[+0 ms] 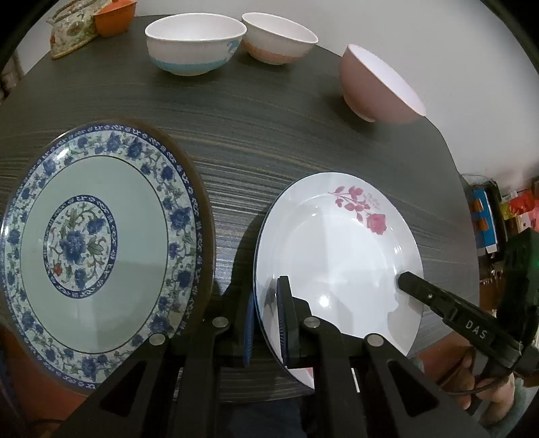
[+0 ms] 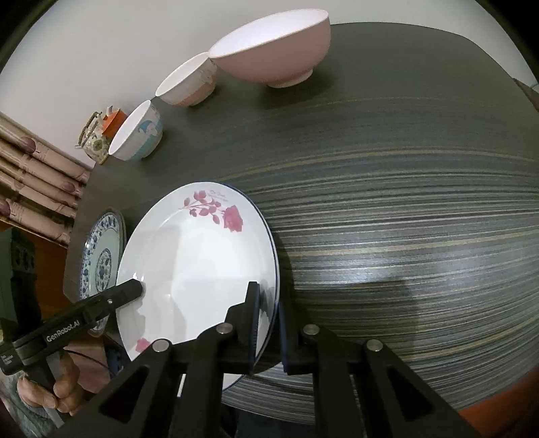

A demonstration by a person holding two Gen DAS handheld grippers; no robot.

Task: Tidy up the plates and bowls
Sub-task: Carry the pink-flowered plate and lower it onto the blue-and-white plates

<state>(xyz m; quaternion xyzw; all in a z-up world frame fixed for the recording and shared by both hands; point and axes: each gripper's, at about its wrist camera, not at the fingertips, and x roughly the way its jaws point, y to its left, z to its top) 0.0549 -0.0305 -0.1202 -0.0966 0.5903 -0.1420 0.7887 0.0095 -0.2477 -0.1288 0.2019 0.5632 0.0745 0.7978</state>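
Plates number two on the dark striped wood-grain table (image 1: 269,141): one round white plate with a pink rose print (image 1: 337,256) and one round plate with a blue floral border and centre medallion (image 1: 94,249). The rose plate sits near the table's front edge, and both grippers hold it by opposite sides of its rim. In the left wrist view, the left gripper (image 1: 266,323) has its two blue-padded jaws closed on the plate's left rim, one pad above and one below. In the right wrist view, the right gripper (image 2: 269,333) pinches the plate's right rim the same way, the rim passing between its jaws. Each camera also sees the other gripper's black finger reaching over the far side of the plate. Whether the plate is lifted or resting on the table cannot be told. The blue floral plate lies just to the left of the rose plate, apart from it, also near the front edge.

Bowls number three, standing upright along the far side of the table. One white bowl with a light blue band (image 1: 195,43) is furthest left, one white bowl with a salmon-pink band (image 1: 279,37) is just beside it, and one plain dusty-pink bowl with a white inside (image 1: 377,84) stands apart to the right.

Behind the blue-banded bowl, at the far left corner, are one floral-patterned teapot (image 1: 70,30) and one orange container (image 1: 114,17).
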